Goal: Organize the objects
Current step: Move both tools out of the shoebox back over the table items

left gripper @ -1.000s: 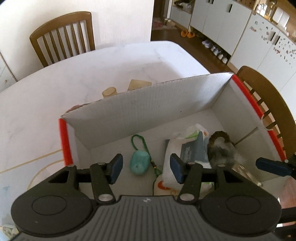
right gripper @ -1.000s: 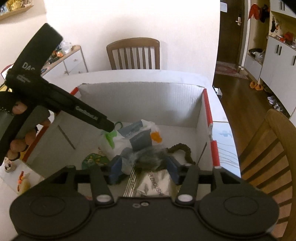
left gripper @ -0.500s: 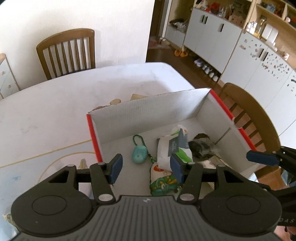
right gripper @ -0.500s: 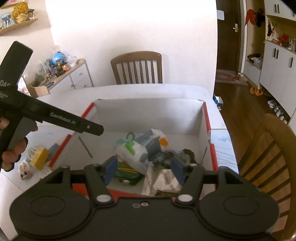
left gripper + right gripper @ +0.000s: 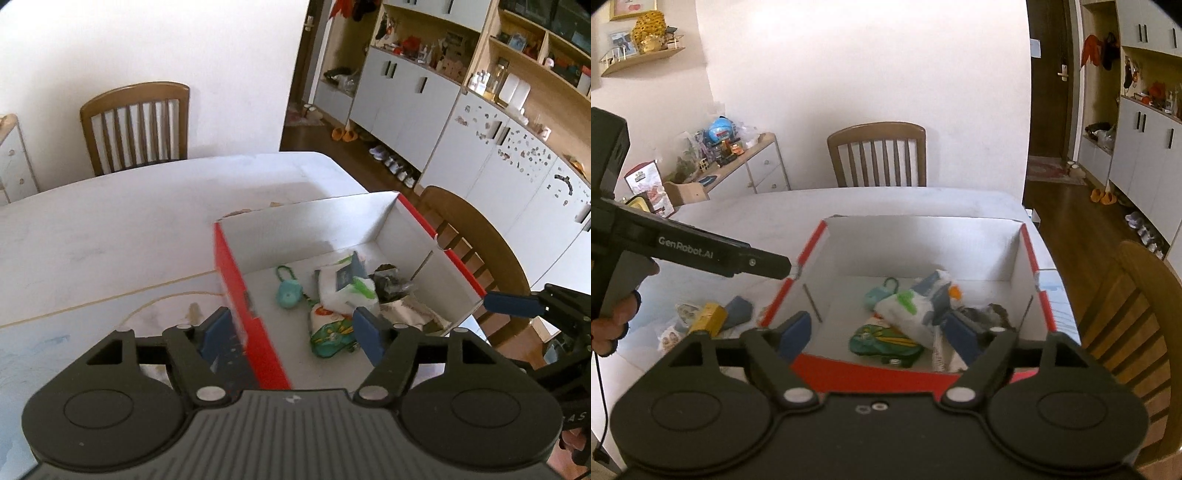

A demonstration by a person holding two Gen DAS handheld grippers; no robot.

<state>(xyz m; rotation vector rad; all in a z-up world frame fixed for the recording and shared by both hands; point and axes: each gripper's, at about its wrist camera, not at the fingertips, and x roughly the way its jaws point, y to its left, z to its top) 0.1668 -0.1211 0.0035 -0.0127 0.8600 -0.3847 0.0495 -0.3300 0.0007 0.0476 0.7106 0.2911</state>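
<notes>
A red-rimmed cardboard box point(image 5: 325, 221) point(image 5: 923, 240) stands on the white table. Inside lie a teal pouch with a loop point(image 5: 288, 293) point(image 5: 877, 295), a white wipes pack point(image 5: 345, 284) point(image 5: 908, 310), a green snack packet point(image 5: 328, 328) point(image 5: 882, 341) and a dark crumpled thing point(image 5: 389, 282) point(image 5: 988, 314). My left gripper point(image 5: 291, 332) hovers above the box's left wall, jaws opening, nothing between them. My right gripper point(image 5: 879, 338) hangs above the near wall, jaws opening, also holding nothing. Each gripper shows in the other's view: the right gripper point(image 5: 517, 305) and the left gripper point(image 5: 768, 264).
Left of the box on the table point(image 5: 738, 221) lie a yellow block point(image 5: 707, 317), a grey-blue item point(image 5: 738, 310) and small picture cards point(image 5: 670, 338). A wooden chair point(image 5: 879, 155) stands at the far side, another chair point(image 5: 1137, 306) at the right. A hand point(image 5: 613, 325) holds the left gripper.
Both grippers have risen and drawn back from inside the box, and their jaws have widened. The dark crumpled thing that sat between the right fingers now lies in the box.
</notes>
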